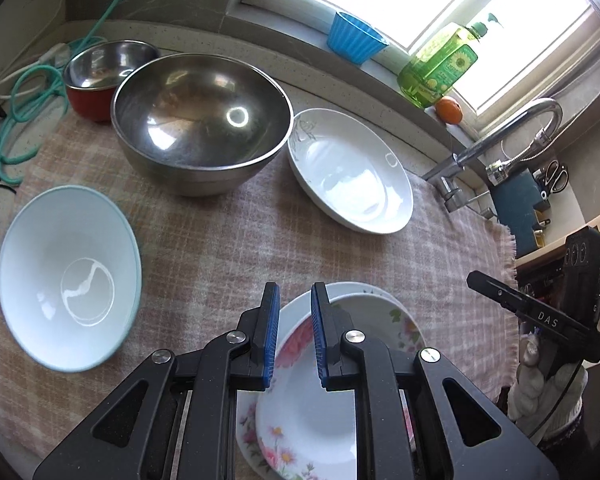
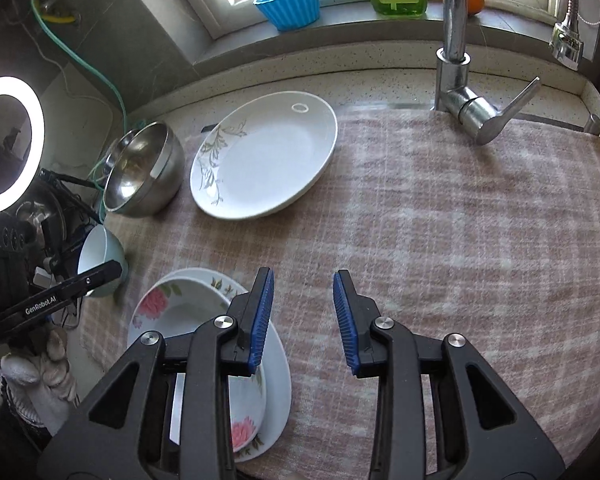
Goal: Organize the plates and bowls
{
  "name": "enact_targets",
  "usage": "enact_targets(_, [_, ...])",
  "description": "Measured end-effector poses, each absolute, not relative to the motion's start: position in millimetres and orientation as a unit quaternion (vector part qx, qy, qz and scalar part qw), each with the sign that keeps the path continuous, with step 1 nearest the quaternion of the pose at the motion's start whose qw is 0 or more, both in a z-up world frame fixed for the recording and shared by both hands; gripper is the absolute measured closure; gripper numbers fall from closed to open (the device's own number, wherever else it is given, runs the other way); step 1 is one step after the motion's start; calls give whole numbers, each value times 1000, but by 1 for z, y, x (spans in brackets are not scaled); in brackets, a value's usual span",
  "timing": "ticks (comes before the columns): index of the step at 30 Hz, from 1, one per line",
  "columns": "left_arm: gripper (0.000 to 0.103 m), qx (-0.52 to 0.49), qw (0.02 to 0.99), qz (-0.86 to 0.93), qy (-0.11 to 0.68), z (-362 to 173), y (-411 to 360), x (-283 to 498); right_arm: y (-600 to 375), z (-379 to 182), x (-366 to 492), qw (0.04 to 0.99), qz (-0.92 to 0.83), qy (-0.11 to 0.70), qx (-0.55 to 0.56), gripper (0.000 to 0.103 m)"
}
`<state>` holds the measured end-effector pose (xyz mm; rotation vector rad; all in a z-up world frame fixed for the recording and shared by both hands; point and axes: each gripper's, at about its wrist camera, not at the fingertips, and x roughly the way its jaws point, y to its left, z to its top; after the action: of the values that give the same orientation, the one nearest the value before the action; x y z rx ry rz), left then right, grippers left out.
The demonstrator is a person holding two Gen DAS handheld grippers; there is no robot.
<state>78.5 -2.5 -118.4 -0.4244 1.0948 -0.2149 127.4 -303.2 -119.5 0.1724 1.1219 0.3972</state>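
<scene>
we judge the step in hand to be gathering the loose dishes into piles, and to do it well we should take each plate by its rim, lift it level and set it down centred so nothing slides on the checked cloth (image 2: 440, 220). the left gripper (image 1: 295, 334) hangs released above the floral plates (image 1: 312, 412), its blue pads apart with nothing between them; the two floral plates already lie nested right under it at the near edge. the right gripper (image 2: 302, 320) is also released and empty, with those floral plates (image 2: 172, 312) just to its left and partly under its left finger. the white leaf-patterned plate (image 2: 264, 156) lies far and left of it, well apart, beside the steel bowl (image 2: 140, 172). the pale blue bowl (image 1: 66, 276) sits to the left of the left gripper, near it, and the large steel bowl (image 1: 202, 120) stands farther off.
</scene>
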Motion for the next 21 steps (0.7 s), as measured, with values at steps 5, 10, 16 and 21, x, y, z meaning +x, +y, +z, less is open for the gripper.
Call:
enact_targets(5, [89,-215,828,-99,509,-123,-16,98,-317,-120,167,826,179,523,111,71])
enact_targets(10, [87,-229,826,-89,507,-128,-27,115,-318,-128,197,825,177,527,105,71])
enact_targets(16, [87,-239,821,-74,513,-138,-33,134,-311,-136,229,824,185,528,87,71])
enact_targets(21, [87,-255,815,-53,517,-149,-32,146,-299,-143,256,822,195,531,65,71])
